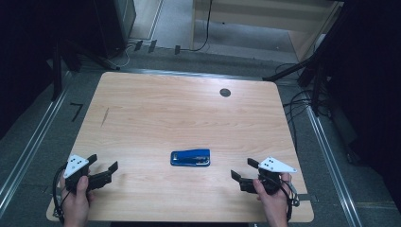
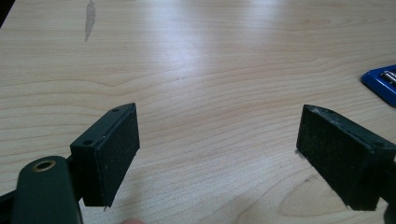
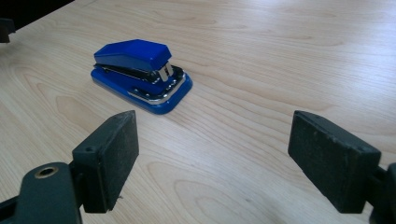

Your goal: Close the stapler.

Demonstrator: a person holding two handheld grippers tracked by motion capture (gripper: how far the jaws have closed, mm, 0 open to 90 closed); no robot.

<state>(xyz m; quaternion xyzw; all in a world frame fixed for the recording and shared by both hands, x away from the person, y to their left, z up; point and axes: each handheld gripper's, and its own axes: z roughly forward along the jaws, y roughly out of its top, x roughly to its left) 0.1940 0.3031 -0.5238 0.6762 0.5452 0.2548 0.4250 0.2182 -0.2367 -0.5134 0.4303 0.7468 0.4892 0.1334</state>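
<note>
The blue stapler (image 1: 190, 157) lies flat on the wooden counter (image 1: 189, 113), toward the near edge and about midway between the two grippers, touched by neither. The right gripper (image 1: 243, 171) sits near it on one side, fingers (image 3: 114, 154) spread wide and empty. The left gripper (image 1: 103, 162) rests farther off on the other side, its fingers (image 2: 112, 149) likewise released with nothing between them.

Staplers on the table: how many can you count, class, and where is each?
1. The blue stapler lies near the table's front middle, between the left tongs and right tongs, touching neither.
</note>
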